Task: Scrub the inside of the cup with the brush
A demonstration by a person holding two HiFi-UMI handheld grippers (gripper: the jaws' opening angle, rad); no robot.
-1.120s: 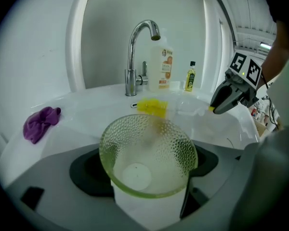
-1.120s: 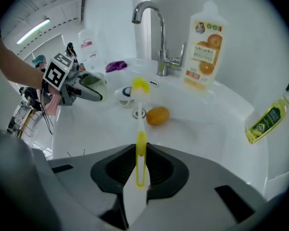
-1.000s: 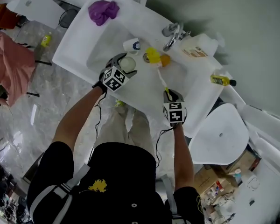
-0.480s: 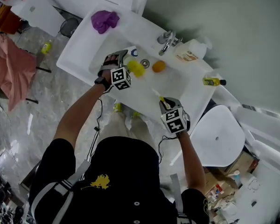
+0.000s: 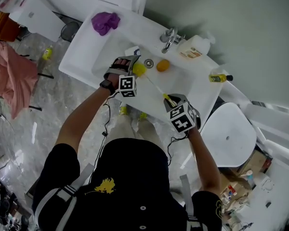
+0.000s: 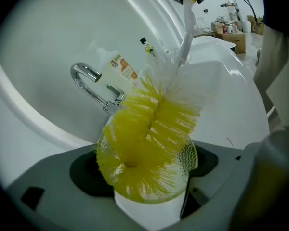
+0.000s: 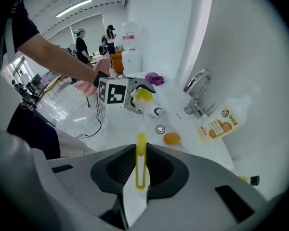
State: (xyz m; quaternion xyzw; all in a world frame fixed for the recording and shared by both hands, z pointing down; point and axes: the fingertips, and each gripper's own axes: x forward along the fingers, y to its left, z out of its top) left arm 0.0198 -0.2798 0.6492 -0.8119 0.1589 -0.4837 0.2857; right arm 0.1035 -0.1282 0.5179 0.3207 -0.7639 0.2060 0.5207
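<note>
My left gripper [image 5: 127,65] is shut on a white cup [image 6: 151,211] with a clear rim, held over the sink basin [image 5: 183,83]. The yellow brush head [image 6: 143,146] sits in the cup's mouth and fills it, so the cup's inside is hidden. The brush's thin white and yellow handle [image 5: 155,87] runs back to my right gripper [image 5: 171,101], which is shut on its end [image 7: 141,163]. In the right gripper view the brush head [image 7: 143,96] and the left gripper [image 7: 133,99] show ahead, above the sink.
A chrome faucet [image 5: 167,38] stands at the sink's back, with a drain [image 5: 148,63] and an orange round thing [image 5: 163,65] below it. A second white cup [image 7: 157,112] lies near the drain. A soap bottle [image 5: 194,48], a small yellow bottle [image 5: 219,78] and a purple cloth [image 5: 105,21] rest on the rim.
The brush head was beside the cup, to its right. It has moved left into the cup's mouth, and both grippers have shifted a little across the sink.
</note>
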